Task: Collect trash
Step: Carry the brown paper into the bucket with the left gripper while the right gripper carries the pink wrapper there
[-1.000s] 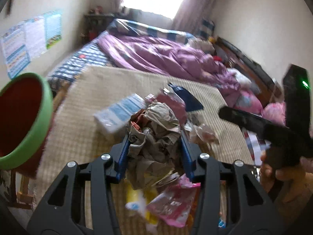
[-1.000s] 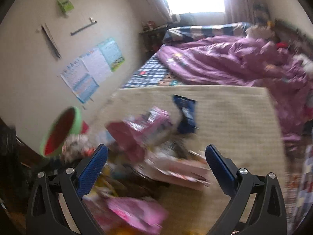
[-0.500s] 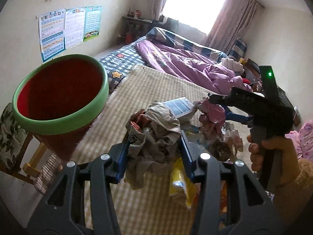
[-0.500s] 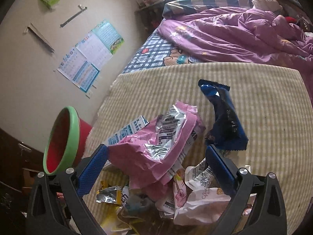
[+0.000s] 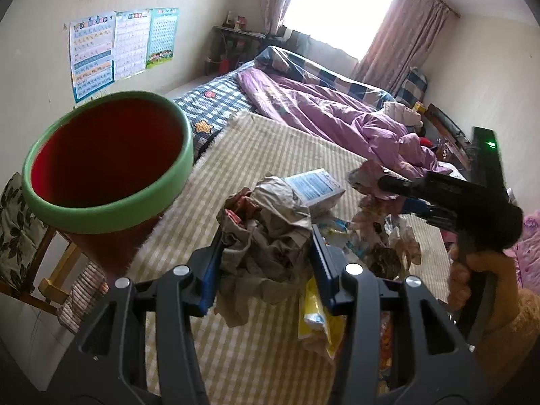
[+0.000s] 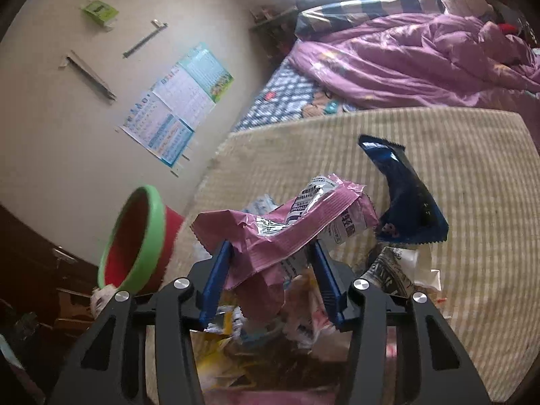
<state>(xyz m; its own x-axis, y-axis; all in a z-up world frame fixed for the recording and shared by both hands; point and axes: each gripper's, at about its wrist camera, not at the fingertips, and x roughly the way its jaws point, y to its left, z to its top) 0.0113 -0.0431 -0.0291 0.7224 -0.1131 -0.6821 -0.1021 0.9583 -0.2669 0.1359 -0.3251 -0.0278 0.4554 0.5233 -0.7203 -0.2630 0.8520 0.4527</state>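
Observation:
My left gripper (image 5: 266, 239) is shut on a crumpled brown paper wad (image 5: 270, 229) and holds it above the checked mat, just right of the red bin with a green rim (image 5: 104, 158). My right gripper (image 6: 270, 256) is shut on a pink foil wrapper (image 6: 280, 233) over a heap of trash. The right gripper also shows in the left wrist view (image 5: 401, 192), among the wrappers. The bin shows in the right wrist view (image 6: 135, 239) at the left.
A checked mat (image 6: 472, 202) covers the bed. On it lie a dark blue wrapper (image 6: 405, 195), a white-blue packet (image 5: 314, 185), a yellow wrapper (image 5: 317, 317) and other litter. A purple quilt (image 5: 337, 111) lies behind. A wooden chair (image 5: 20, 246) stands under the bin.
My left gripper has carried the paper wad left toward the bin, which now looms nearer. My right gripper has closed on the pink wrapper.

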